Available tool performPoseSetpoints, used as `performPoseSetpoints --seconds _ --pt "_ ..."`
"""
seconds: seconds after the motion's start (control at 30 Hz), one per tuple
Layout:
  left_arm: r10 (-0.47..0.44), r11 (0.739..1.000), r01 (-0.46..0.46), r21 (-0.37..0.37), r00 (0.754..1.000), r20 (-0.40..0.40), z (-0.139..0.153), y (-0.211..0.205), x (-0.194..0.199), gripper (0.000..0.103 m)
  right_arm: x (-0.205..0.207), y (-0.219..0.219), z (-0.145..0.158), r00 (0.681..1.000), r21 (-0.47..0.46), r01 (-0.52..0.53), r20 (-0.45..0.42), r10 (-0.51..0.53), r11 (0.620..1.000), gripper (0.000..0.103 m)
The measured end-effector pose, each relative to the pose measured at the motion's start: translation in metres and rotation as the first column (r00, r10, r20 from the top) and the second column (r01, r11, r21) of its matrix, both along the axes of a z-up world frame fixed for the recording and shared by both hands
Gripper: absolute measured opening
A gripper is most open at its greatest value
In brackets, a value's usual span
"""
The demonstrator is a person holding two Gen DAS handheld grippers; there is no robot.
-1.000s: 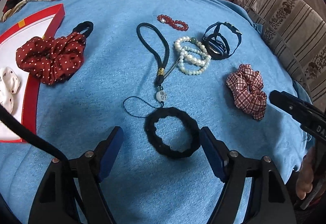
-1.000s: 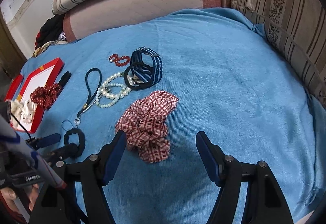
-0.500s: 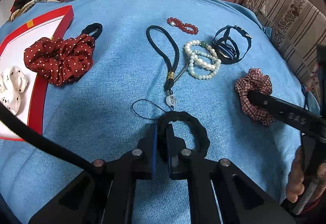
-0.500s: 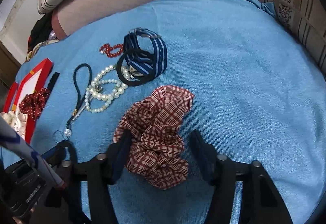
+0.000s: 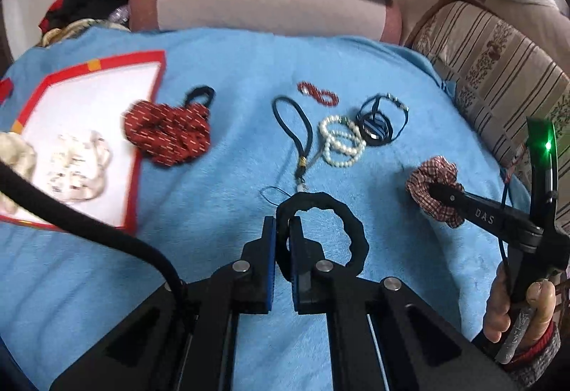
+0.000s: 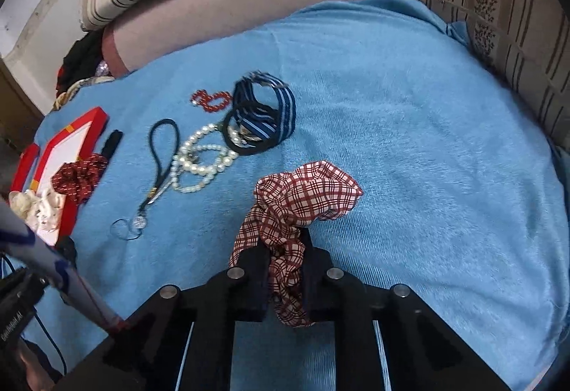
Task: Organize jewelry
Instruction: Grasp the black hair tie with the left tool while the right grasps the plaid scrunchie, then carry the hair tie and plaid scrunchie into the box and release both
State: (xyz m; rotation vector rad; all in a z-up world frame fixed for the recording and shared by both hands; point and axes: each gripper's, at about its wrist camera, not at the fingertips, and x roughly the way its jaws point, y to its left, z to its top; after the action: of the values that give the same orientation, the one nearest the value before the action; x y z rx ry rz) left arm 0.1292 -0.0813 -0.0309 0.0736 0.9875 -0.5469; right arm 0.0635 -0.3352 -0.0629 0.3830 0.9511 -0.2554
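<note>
Far left of the blue blanket point(image 5: 231, 184): red-rimmed tray point(image 5: 107, 59), already holding a pale scrunchie point(image 5: 78, 166). Just beside it, overlapping the rim, a red dotted scrunchie point(image 5: 167, 133) with a thin black hair tie point(image 5: 199, 93) behind.

Centre: closed now on the black ruffled hair band point(image 5: 342, 223), where a second ago open and straddling it. Left gripper point(image 5: 282, 225) pinching the band's near-left arc between both blue pads, the rest of the ring free on the right side. Seemingly raised off the blanket, judging by the wider view and blurred surroundings. Pitched forward and down, fingers pointing away from the holder.

Beyond, untouched on the blanket: black wrist strap with charm point(image 5: 299, 127), red bead bracelet point(image 5: 317, 94), pearl bracelets point(image 5: 342, 141), blue striped band point(image 5: 377, 122), the last two touching.

Right: likewise shut now on the plaid scrunchie point(image 6: 306, 191), open around it a second ago. Right gripper point(image 6: 285, 248) clamping a fold of the fabric, the bulk bunched above the fingertips and a tail hanging below. Right hand point(image 5: 516, 312) wrapped round the handle at the frame's edge, tool angled in toward the middle.

Meaning for the task: two pieces secured at once, probably both bound for the tray at left, though destination only a guess. Most pieces not yet sorted.
</note>
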Motion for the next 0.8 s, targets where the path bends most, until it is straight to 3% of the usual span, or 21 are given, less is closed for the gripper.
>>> performPoseSetpoints --seconds 0.47,0.8 --pt "0.127 0.991 -0.132 0.03 0.981 0.144 0.052 0.071 -0.008 0.006 -0.016 0.051 0.058 0.988 -0.016 -0.112 0.105 0.113 0.994 0.014" --pt "0.196 0.97 -0.223 0.094 0.953 0.229 0.075 0.108 -0.01 0.006 0.003 0.126 0.1 0.947 -0.078 -0.267 0.164 0.276 0.961 0.014"
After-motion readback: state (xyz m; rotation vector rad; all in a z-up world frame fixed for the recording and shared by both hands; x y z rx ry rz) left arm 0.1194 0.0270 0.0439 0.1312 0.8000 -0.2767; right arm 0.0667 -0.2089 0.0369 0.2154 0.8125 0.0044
